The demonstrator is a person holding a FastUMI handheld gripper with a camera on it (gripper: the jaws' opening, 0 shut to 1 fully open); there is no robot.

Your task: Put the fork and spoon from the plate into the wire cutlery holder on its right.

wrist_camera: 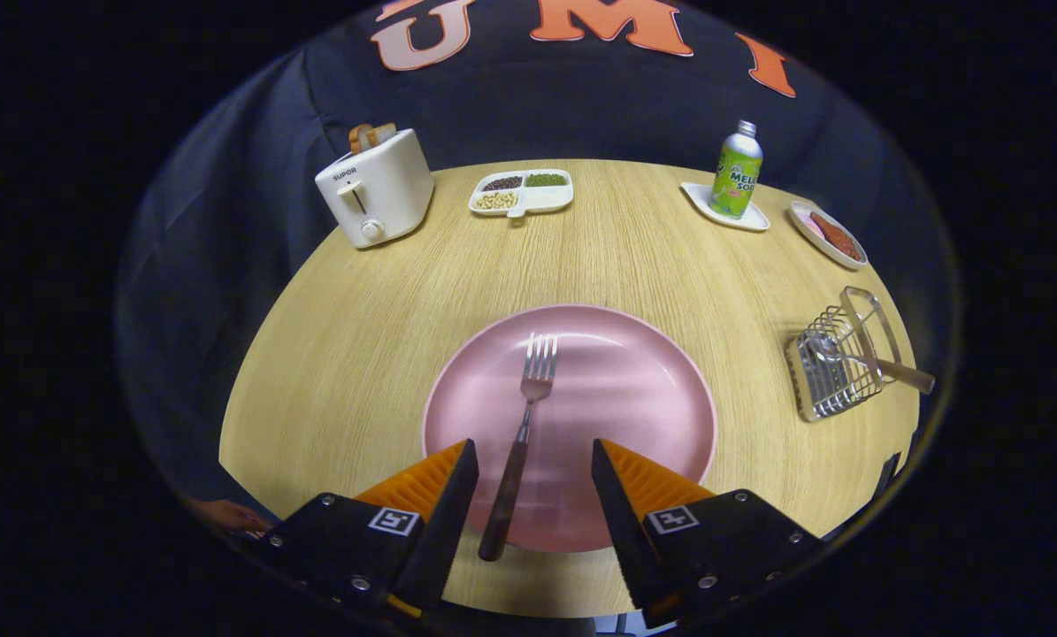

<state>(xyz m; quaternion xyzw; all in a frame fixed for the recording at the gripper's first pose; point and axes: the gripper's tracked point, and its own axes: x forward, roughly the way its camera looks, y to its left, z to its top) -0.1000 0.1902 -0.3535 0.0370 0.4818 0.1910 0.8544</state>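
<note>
Claw point(528, 495) wide apart over the pink plate point(652, 389), fork point(519, 442) handle lying between its fingers. Spoon point(855, 358) already sits in the wire cutlery holder point(838, 367) off right. Best bet: drop lower, centre on handle, squeeze firmly.

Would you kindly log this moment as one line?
gripper: open, astride fork handle | fork: on pink plate | spoon: in wire cutlery holder

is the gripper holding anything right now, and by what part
Nothing is held. The gripper is open, its fingers either side of the fork handle without touching it.
</note>
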